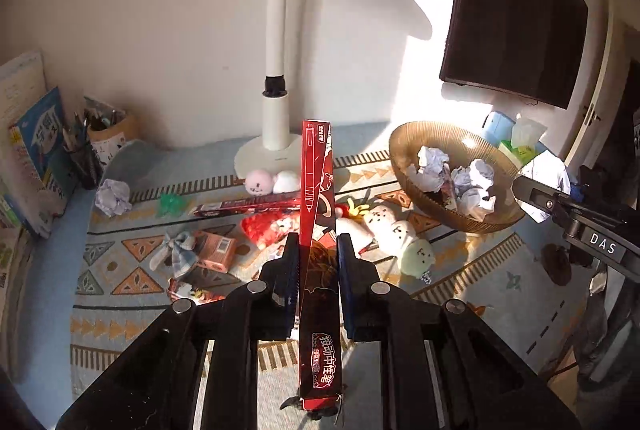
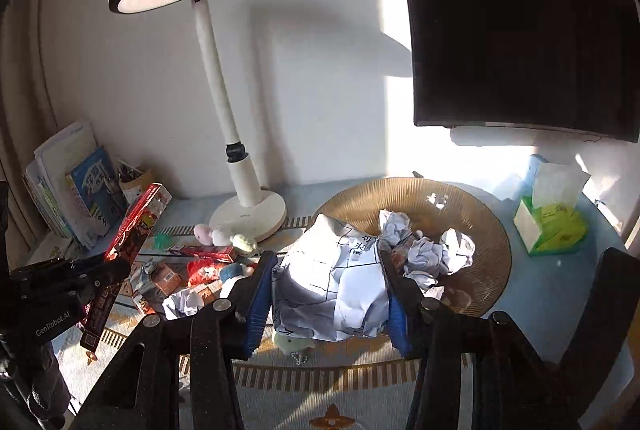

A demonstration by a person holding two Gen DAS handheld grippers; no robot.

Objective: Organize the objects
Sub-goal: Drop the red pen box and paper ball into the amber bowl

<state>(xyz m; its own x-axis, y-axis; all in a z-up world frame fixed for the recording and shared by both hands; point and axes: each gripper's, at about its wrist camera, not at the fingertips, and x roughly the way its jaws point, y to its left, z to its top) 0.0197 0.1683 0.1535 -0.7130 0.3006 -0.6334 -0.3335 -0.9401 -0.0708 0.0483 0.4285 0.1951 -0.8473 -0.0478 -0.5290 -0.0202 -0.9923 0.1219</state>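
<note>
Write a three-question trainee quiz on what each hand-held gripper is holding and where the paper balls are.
1. True or false: the left hand-held gripper is shut on a red pen box.
2. What does the right hand-held gripper hold? A) a tissue box B) a crumpled paper sheet C) a plush toy
3. Fill in: several paper balls lie in the brown ____.

Key:
1. True; the box stands upright between the fingers.
2. B, the crumpled paper sheet, held in front of the bowl.
3. bowl; one more paper ball lies on the mat near the books.
</note>
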